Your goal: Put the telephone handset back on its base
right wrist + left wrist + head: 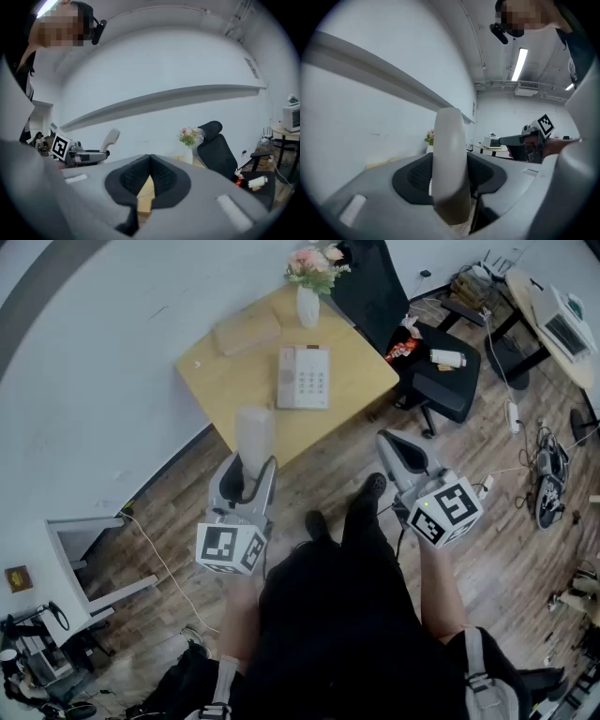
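I've got open wood floor (319,470) between me and the table (230,395), whose near half is bare. That leaves the telephone base (303,377) free from the front and left. A vase (307,307) stands close behind it, with a flat tan box (247,331) back left. A black chair (441,381) crowds the right corner and the wall (94,343) hems the left. The handset (254,435) sticks up tall from my left gripper (251,472).

Bright even light, fisheye edges (handset (450,164) blurred)
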The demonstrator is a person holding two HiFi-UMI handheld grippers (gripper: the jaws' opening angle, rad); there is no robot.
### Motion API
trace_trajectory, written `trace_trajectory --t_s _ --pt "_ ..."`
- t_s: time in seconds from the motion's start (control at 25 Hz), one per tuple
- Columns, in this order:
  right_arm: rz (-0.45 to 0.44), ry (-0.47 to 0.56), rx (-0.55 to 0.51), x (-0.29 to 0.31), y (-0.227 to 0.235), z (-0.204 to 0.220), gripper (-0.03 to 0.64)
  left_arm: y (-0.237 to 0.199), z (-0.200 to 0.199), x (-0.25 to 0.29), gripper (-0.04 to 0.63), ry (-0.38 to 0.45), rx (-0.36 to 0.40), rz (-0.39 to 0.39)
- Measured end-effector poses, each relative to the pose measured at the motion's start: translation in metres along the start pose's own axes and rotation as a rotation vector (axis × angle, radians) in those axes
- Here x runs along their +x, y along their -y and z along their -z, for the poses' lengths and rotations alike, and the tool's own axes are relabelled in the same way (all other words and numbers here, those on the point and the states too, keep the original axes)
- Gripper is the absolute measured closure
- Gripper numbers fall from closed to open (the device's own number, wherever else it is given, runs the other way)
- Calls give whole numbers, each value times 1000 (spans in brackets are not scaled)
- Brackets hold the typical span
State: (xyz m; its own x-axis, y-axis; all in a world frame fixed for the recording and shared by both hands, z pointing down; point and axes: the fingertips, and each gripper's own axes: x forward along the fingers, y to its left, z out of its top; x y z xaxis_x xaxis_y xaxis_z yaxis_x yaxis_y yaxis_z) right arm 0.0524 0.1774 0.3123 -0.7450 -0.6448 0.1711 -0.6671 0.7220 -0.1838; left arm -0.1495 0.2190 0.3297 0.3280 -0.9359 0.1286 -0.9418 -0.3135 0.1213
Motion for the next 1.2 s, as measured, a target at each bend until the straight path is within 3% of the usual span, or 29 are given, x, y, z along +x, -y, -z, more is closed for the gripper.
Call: trace_trajectory --t_s 0.4,0.68,1.2 --pt "15 9 -12 7 8 2 614 -5 9 13 374 -17 -29 9" --pt "-24 31 7 16 21 -6 614 -5 12 32 374 -43 -29 -2" --pt "-67 31 41 55 95 -25 614 -8 3 103 374 -61 -69 -63"
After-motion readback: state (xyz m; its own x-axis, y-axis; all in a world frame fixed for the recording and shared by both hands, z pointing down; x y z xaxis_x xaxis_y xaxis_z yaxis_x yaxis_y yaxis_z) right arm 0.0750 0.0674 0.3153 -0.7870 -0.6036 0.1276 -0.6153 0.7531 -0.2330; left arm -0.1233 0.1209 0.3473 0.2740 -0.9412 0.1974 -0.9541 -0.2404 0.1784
